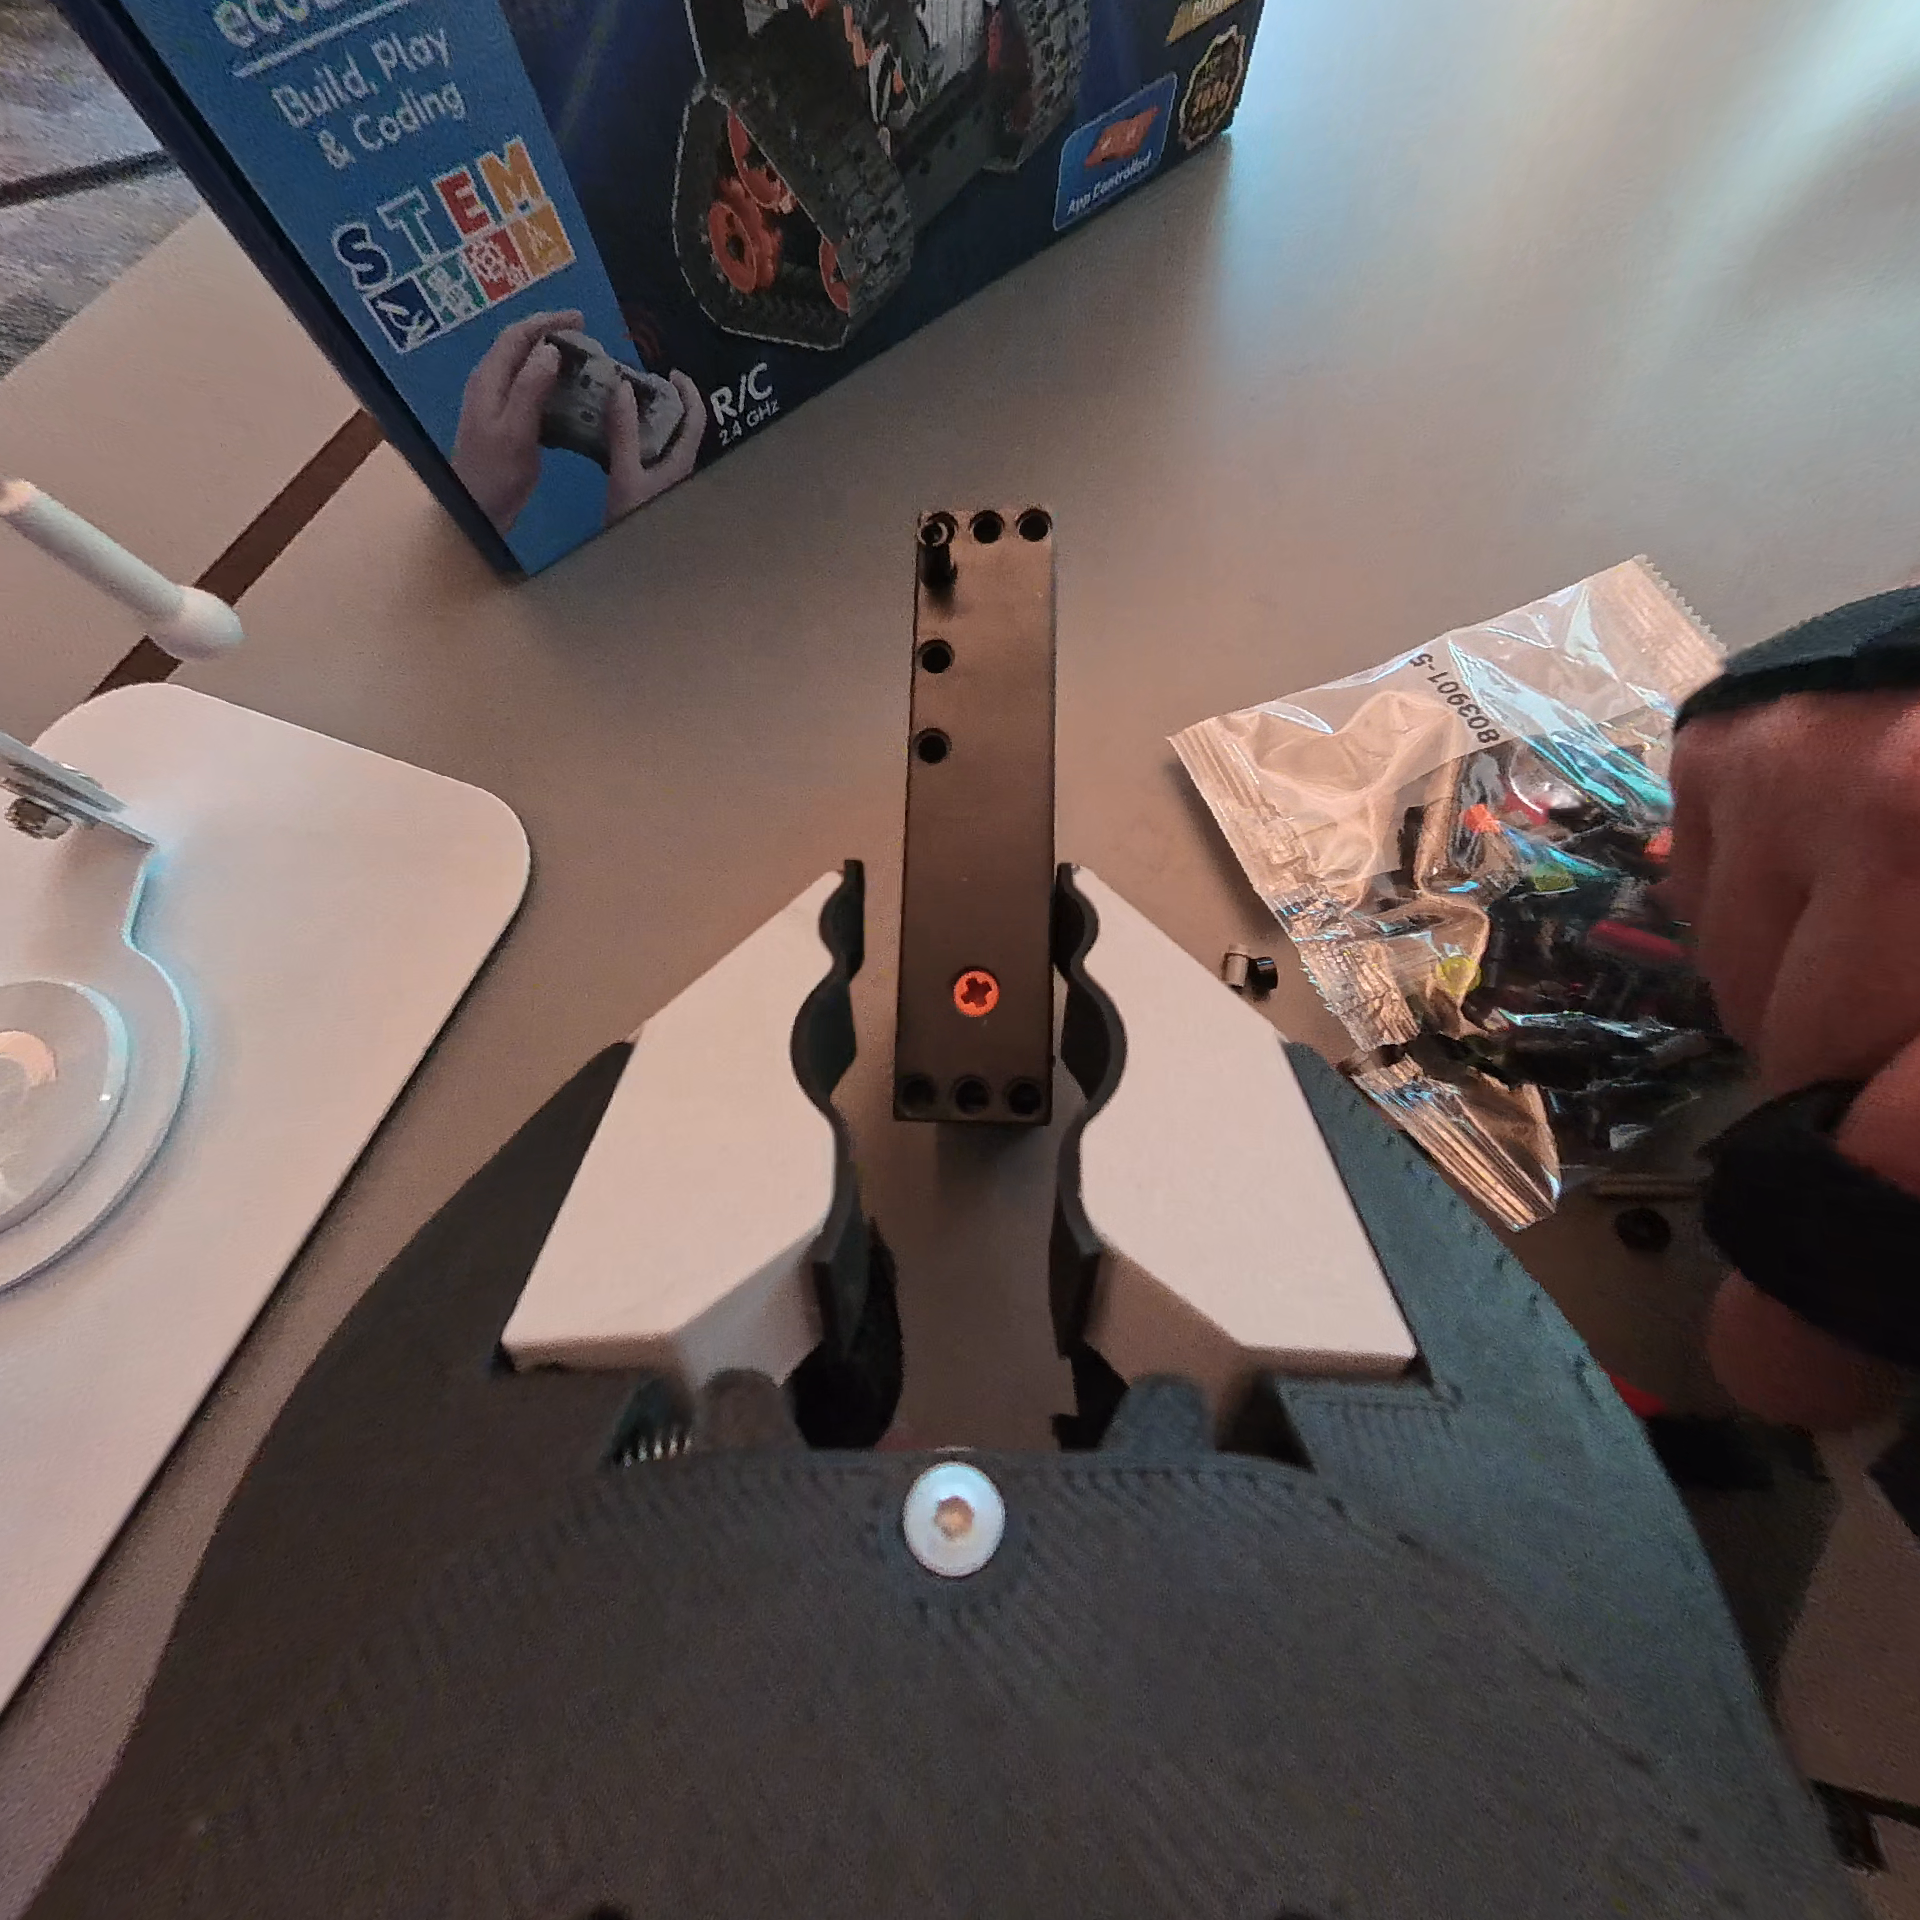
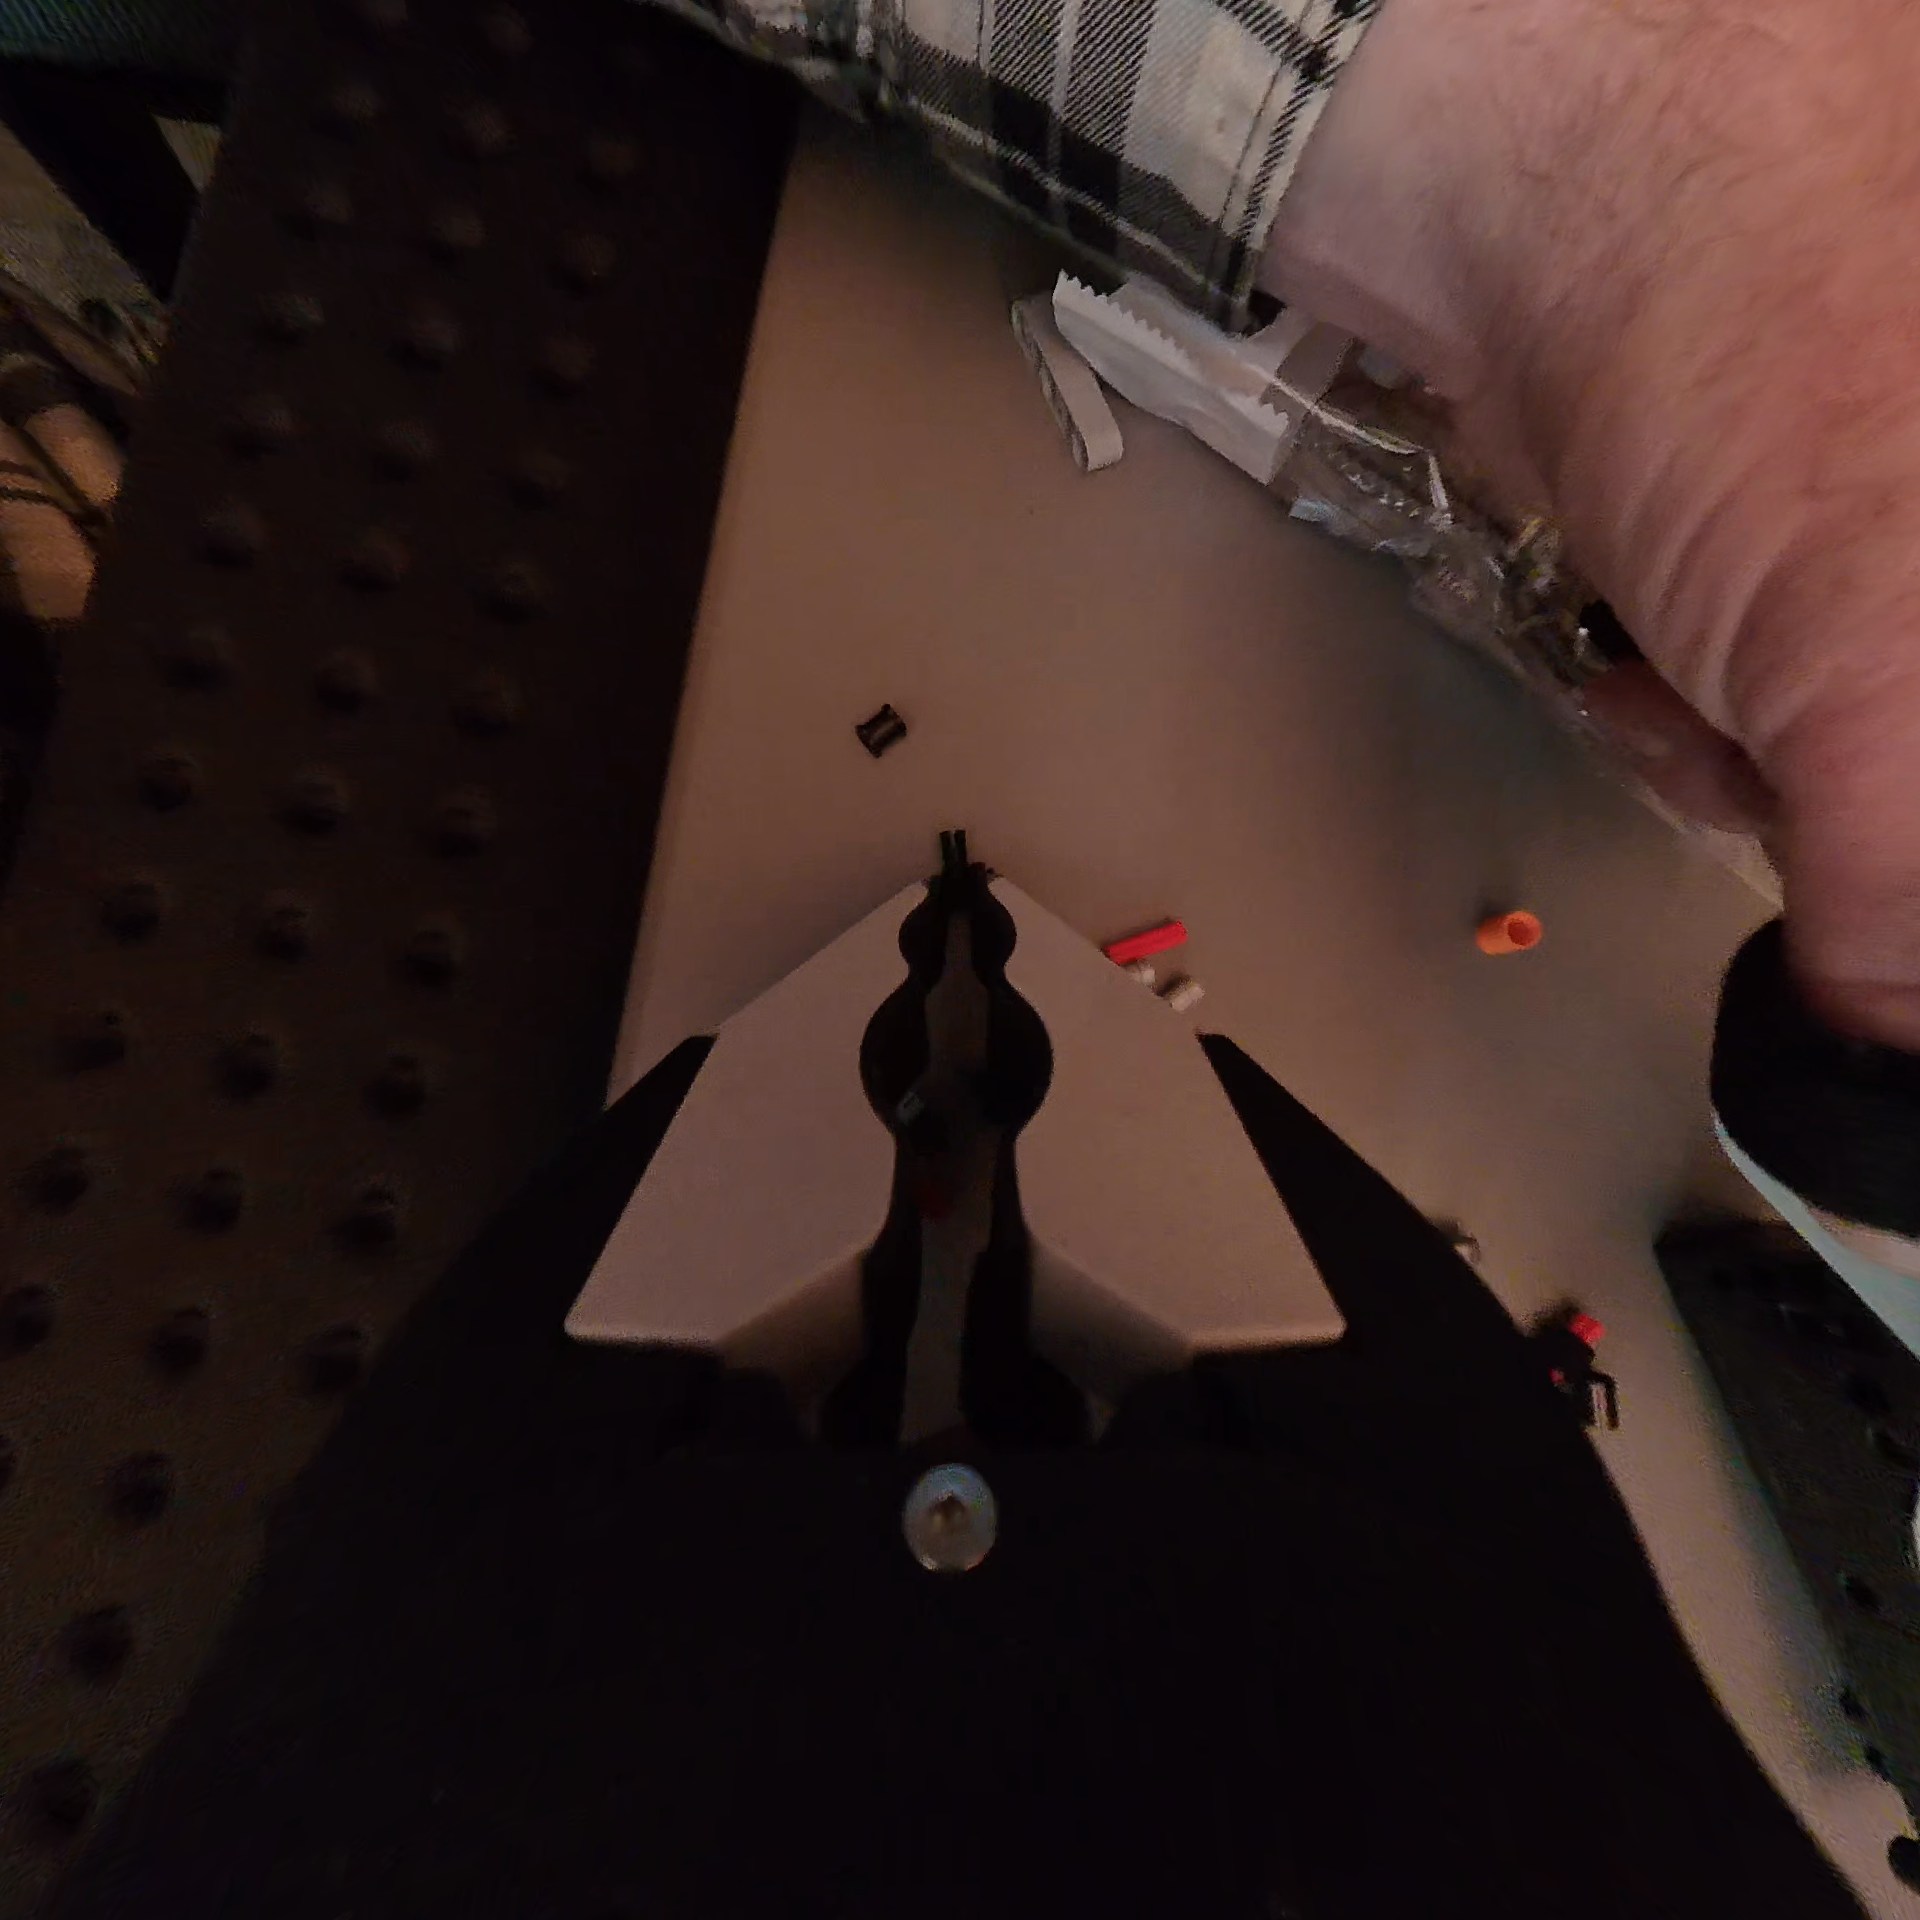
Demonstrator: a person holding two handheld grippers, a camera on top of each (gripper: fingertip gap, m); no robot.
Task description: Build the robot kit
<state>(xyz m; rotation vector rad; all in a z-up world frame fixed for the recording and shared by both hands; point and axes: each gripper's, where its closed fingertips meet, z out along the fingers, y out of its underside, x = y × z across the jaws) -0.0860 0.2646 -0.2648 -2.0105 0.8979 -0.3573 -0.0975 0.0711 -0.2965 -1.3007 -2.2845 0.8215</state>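
- Blue toy box point(image 1: 436, 239) behind black perforated block point(image 1: 977, 821); parts bag point(image 1: 1455, 894) to the block's right
- Left tool point(image 1: 961, 894) clamps the block
- Right tool point(image 2: 954, 883) nearly closed, pinching small black pin point(image 2: 952, 850)

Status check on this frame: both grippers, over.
Left gripper shut on black holed block. Right gripper pinching small black pin. Parts bag beside.

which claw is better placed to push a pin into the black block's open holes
Right, probably: the right claw pinches a small black pin at its tips, while the left claw is clamped on the black block and so looks occupied holding it.
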